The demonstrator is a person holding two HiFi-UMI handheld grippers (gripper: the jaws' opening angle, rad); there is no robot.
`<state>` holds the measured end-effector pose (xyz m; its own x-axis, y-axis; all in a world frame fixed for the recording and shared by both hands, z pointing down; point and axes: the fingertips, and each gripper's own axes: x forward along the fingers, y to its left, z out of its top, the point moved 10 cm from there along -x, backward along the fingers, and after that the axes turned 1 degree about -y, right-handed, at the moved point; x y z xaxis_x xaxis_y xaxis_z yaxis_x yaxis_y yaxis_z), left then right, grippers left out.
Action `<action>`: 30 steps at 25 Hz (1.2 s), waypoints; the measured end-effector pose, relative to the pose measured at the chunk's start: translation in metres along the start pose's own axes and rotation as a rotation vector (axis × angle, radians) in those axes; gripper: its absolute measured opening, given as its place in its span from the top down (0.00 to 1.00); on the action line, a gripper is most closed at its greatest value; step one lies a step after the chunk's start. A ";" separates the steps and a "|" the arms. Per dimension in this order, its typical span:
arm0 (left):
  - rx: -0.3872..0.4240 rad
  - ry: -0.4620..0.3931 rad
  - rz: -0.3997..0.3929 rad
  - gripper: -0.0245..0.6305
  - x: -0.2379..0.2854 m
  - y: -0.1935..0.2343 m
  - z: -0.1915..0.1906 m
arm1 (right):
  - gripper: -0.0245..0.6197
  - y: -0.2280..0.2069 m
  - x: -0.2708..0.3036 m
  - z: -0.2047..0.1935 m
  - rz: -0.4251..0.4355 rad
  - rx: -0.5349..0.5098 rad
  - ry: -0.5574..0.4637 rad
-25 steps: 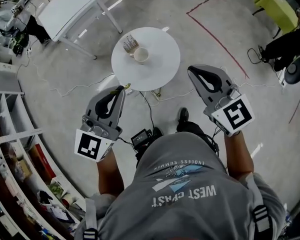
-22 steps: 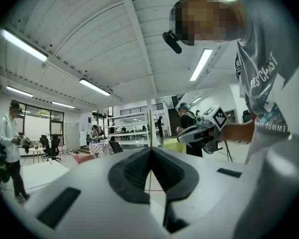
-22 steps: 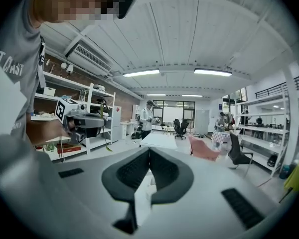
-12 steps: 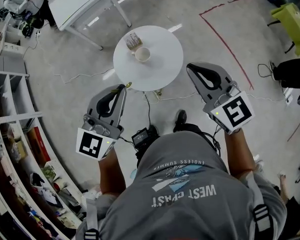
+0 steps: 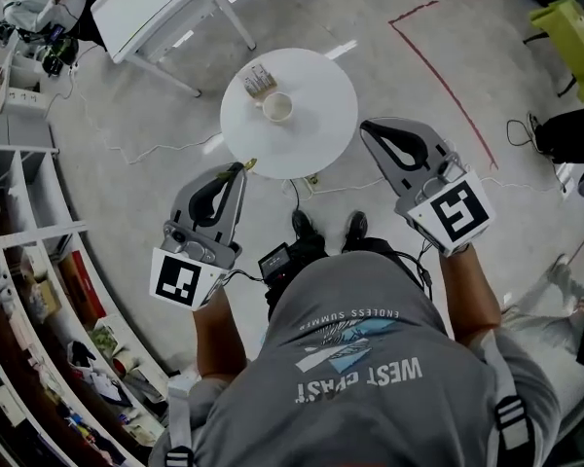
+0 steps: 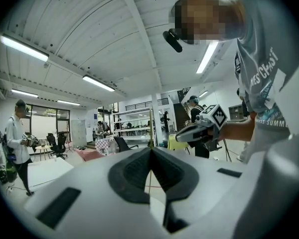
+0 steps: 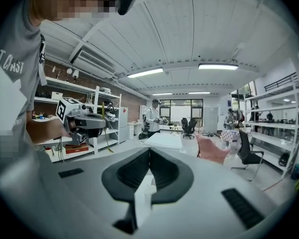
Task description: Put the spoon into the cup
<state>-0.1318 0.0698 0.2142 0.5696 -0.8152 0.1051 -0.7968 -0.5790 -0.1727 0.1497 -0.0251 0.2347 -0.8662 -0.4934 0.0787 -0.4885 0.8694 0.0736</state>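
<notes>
Pinching the spoon (image 5: 249, 165) by its handle in the closed left gripper (image 5: 240, 170), ready for the cup (image 5: 277, 107) on the table (image 5: 316, 115) ahead; right gripper (image 5: 367, 126) shut on nothing, alongside.

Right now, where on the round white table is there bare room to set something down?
The round white table is bare over its whole right half and along the near edge. It is crowded only at the far left, where the white cup stands beside a small striped box. The left gripper grips the thin golden spoon.
</notes>
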 end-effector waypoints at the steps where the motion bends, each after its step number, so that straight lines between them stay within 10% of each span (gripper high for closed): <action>1: 0.015 -0.011 -0.015 0.96 0.000 0.005 -0.001 | 0.96 0.002 0.001 0.004 -0.014 -0.004 -0.009; 21: -0.024 -0.089 -0.232 0.96 0.022 0.099 -0.023 | 0.96 0.034 0.049 0.029 -0.231 -0.011 0.066; 30: -0.098 -0.063 -0.184 0.96 0.036 0.112 -0.033 | 0.96 0.016 0.063 0.021 -0.205 0.000 0.114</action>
<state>-0.2068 -0.0250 0.2307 0.7164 -0.6947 0.0640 -0.6922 -0.7193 -0.0600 0.0846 -0.0416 0.2197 -0.7313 -0.6595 0.1739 -0.6533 0.7506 0.0992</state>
